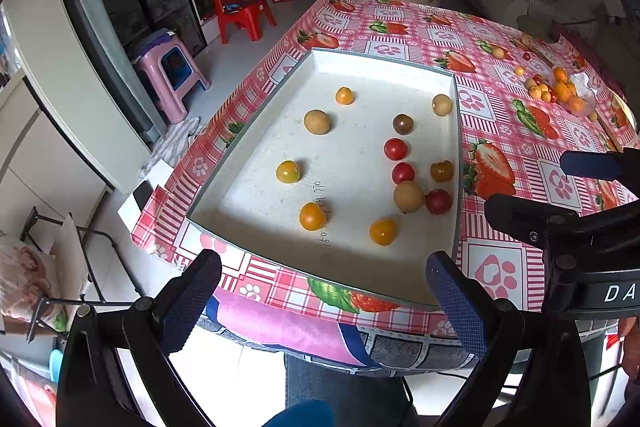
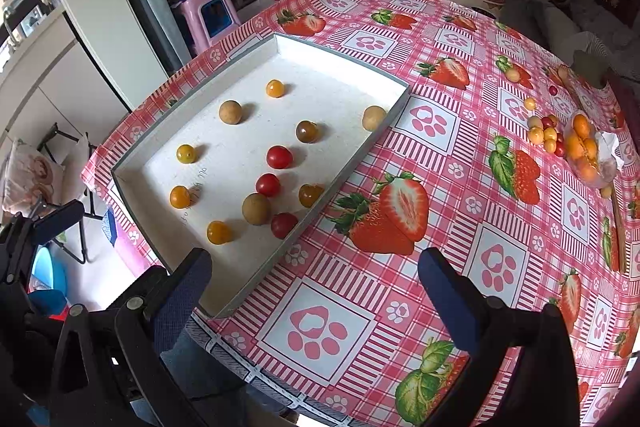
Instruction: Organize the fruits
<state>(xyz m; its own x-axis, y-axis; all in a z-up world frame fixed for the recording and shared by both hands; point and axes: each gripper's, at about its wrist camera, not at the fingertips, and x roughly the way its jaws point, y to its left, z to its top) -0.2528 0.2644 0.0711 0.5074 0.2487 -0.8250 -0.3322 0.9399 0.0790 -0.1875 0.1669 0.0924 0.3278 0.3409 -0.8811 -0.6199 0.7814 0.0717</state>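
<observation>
A shallow white tray (image 1: 248,131) (image 2: 344,171) lies on the strawberry-print tablecloth. It holds several small fruits: red tomatoes (image 1: 396,149) (image 2: 279,157), yellow-orange tomatoes (image 1: 312,216) (image 2: 219,231), tan round fruits (image 1: 408,197) (image 2: 256,209) and dark brownish tomatoes (image 1: 403,123) (image 2: 307,131). A loose pile of more fruit (image 1: 560,91) (image 2: 576,143) lies far right on the cloth. My left gripper (image 1: 324,291) is open and empty at the tray's near edge. My right gripper (image 2: 316,287) is open and empty over the cloth beside the tray's near right corner.
The right gripper's body (image 1: 580,227) shows at the right of the left wrist view. A pink stool (image 1: 172,71) and a red chair (image 1: 240,13) stand on the floor left of the table. A folding rack (image 1: 72,267) stands near the table's near-left edge.
</observation>
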